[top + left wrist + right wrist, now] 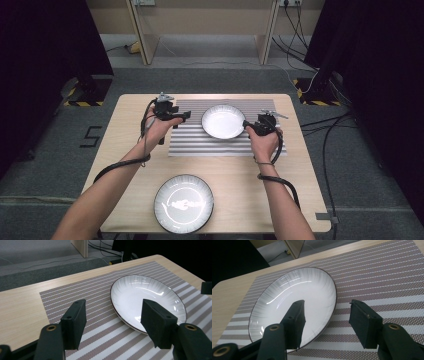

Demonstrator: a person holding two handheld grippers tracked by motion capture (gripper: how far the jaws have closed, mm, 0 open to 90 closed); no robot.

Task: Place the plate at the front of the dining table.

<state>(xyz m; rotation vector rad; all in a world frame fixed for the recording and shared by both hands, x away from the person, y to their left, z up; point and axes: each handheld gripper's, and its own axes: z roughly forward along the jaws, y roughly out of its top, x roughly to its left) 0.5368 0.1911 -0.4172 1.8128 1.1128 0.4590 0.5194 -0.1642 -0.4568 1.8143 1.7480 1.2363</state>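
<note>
A white plate (223,121) with a dark rim lies on a brown-and-white striped placemat (195,141) at the back middle of the wooden table (130,150). My left gripper (187,116) hovers just left of the plate, jaws open and empty. In the left gripper view the plate (147,291) lies ahead and to the right of the left gripper (113,308). My right gripper (246,125) is at the plate's right rim, open. In the right gripper view the right gripper (327,307) straddles the rim of the plate (294,293) without touching it, above the placemat (382,277).
A second, grey-rimmed plate (183,202) sits near the table's front edge, between the person's forearms. Behind the table stand a wooden frame (142,35) and black stands (325,65). Cables (330,130) run over the grey floor at the right.
</note>
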